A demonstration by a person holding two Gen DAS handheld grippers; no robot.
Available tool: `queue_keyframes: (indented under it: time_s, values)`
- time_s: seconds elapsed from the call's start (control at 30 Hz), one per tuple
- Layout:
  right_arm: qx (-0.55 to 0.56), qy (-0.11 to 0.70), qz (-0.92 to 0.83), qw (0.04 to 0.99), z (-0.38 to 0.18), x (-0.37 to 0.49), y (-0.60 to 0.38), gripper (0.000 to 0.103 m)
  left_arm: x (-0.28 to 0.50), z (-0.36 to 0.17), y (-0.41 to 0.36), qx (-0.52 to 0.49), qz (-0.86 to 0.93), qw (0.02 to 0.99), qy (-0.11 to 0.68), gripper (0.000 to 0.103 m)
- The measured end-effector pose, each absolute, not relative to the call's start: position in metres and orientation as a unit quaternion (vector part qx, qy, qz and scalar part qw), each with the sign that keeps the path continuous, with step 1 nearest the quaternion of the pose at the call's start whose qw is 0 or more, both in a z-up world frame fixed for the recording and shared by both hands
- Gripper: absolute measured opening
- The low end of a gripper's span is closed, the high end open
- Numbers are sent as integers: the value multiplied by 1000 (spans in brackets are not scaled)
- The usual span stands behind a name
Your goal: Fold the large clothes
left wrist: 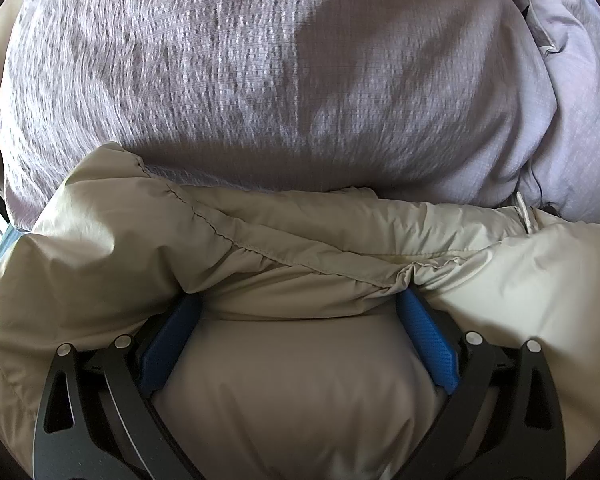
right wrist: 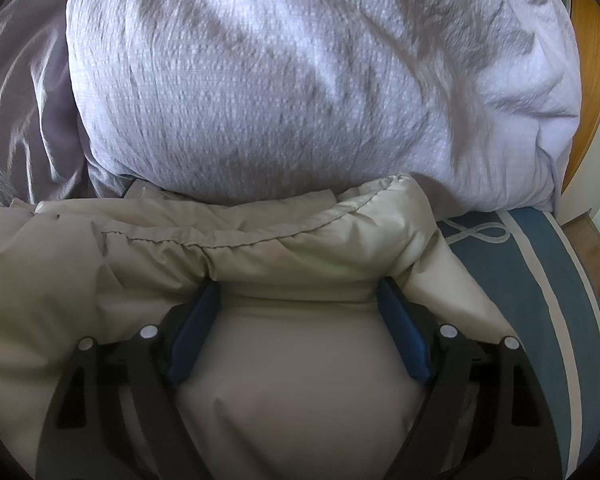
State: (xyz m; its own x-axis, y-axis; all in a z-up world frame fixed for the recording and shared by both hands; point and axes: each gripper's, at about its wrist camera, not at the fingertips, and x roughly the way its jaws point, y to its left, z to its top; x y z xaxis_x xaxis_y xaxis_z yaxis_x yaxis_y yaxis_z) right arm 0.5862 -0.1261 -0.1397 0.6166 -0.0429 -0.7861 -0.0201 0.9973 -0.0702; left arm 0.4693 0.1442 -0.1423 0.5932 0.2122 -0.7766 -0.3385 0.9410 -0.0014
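A puffy beige padded jacket (left wrist: 140, 240) lies on the bed and fills the lower half of both views. My left gripper (left wrist: 300, 296) is pushed down into it with its jaws wide. The padding bulges up between the blue pads (left wrist: 428, 340), and a stitched fold of the jacket covers the fingertips. In the right wrist view the same jacket (right wrist: 100, 280) swells between the pads (right wrist: 404, 336) of my right gripper (right wrist: 300, 283), which also stands wide, its tips tucked under a seamed fold. Neither pair of pads visibly squeezes the padding.
A large lilac textured pillow (left wrist: 240, 60) (right wrist: 280, 80) lies just beyond the jacket. Crumpled lilac bedding (left wrist: 580, 120) is on the right, and darker purple sheet (right wrist: 20, 100) on the left. A blue cover with white stripes (right wrist: 540, 280) and a wooden panel (right wrist: 592, 60) are at the right.
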Motion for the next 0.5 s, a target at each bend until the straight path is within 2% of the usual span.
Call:
queue_keyframes:
  time_s: [0.5]
  values:
    - [-36,437,-9,899,-141,586,-126,83,468,-141,144,-76,155,891,420,100]
